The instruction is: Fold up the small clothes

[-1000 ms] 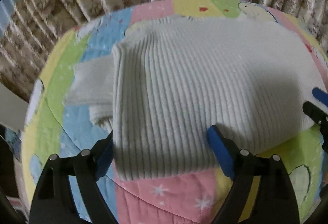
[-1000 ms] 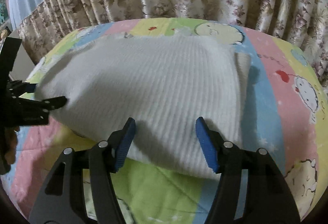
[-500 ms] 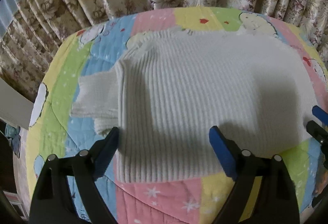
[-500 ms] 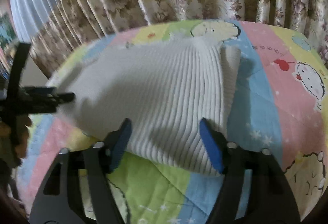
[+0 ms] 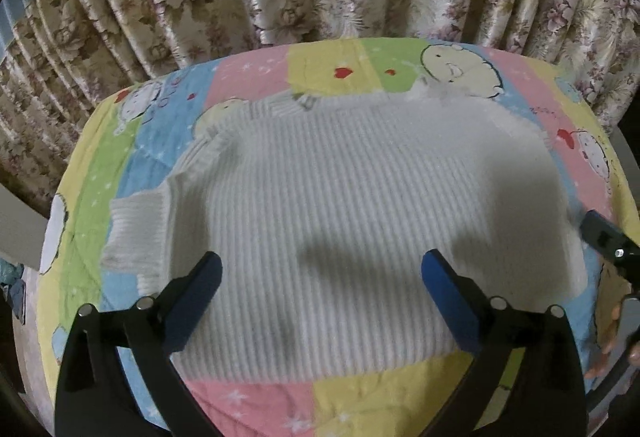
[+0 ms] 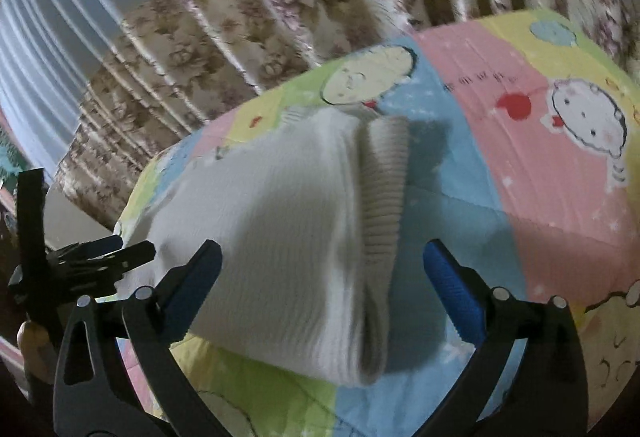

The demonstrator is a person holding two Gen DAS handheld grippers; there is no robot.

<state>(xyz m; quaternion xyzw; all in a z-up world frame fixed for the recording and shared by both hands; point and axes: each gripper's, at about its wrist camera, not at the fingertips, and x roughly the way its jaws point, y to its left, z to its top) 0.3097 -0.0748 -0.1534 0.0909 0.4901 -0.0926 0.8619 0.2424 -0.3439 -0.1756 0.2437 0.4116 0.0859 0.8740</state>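
The white ribbed sweater (image 5: 340,221) lies folded on the cartoon-print quilt (image 5: 256,401), under and ahead of the left claw (image 5: 320,277), whose jaws stand wide and empty. The right claw (image 6: 320,273) (also spread wide, holding nothing) hangs over the sweater's right edge, apparently above it, though blur hampers judging. Since a second ago both claws have lifted away, the right one swinging rightward.

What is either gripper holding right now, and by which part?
Nothing. The left gripper and right gripper are both open above the white sweater, which lies released on the quilt.
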